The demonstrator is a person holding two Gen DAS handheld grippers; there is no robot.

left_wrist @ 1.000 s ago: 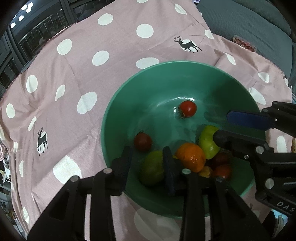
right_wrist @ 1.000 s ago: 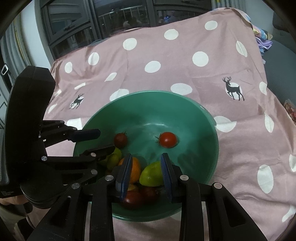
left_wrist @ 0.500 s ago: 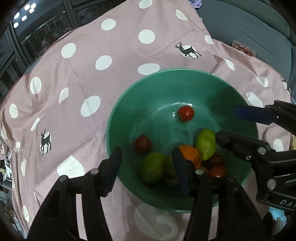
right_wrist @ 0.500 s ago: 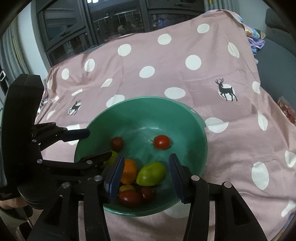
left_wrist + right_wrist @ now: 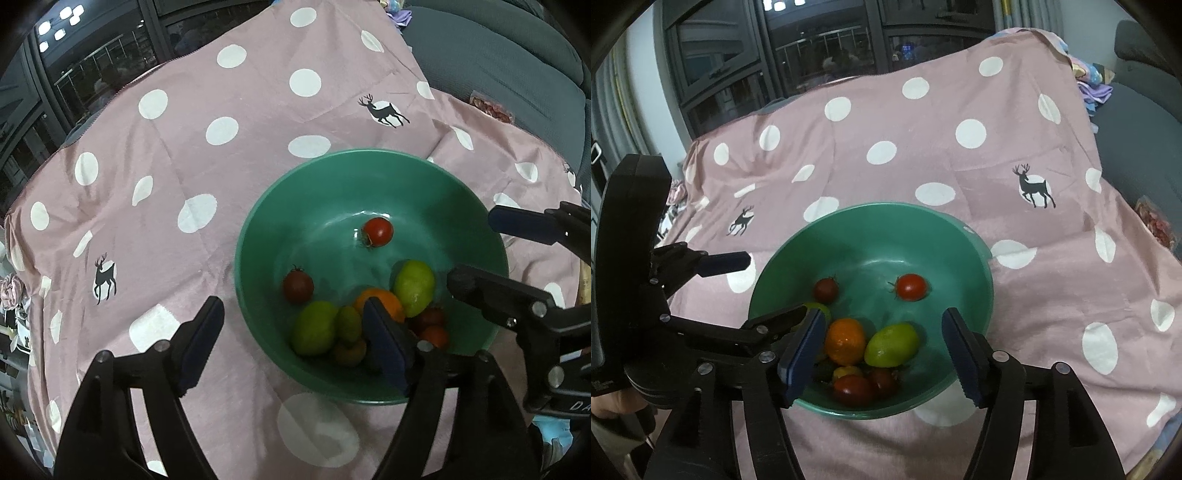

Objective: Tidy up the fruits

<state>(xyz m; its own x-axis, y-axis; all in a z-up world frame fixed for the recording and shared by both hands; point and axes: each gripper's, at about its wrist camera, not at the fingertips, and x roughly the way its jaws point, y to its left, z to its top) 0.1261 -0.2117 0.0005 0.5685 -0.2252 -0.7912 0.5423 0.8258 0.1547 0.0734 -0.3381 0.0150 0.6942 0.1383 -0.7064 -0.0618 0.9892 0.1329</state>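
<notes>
A green bowl (image 5: pixel 332 184) (image 5: pixel 975 258) sits on the pink polka-dot cloth and holds several fruits: an orange (image 5: pixel 845 340) (image 5: pixel 380 299), green lemons (image 5: pixel 892 344) (image 5: pixel 414 282) (image 5: pixel 314 326), a bright red tomato (image 5: pixel 377 231) (image 5: pixel 911 287), a dark tomato (image 5: pixel 298 286) (image 5: pixel 825 290) and more dark ones at the near side. My left gripper (image 5: pixel 291 343) is open and empty above the bowl's near left rim. My right gripper (image 5: pixel 882 350) is open and empty above the fruit pile.
The pink cloth (image 5: pixel 184 166) with white dots and deer prints covers the table. A grey sofa (image 5: pixel 517 55) stands at the right. Dark windows (image 5: pixel 812 55) lie behind. Each gripper shows in the other's view: the right one (image 5: pixel 517 280), the left one (image 5: pixel 683 295).
Both grippers have opened wide and pulled back up from the fruits. The green lemons they were around now lie free in the bowl.
</notes>
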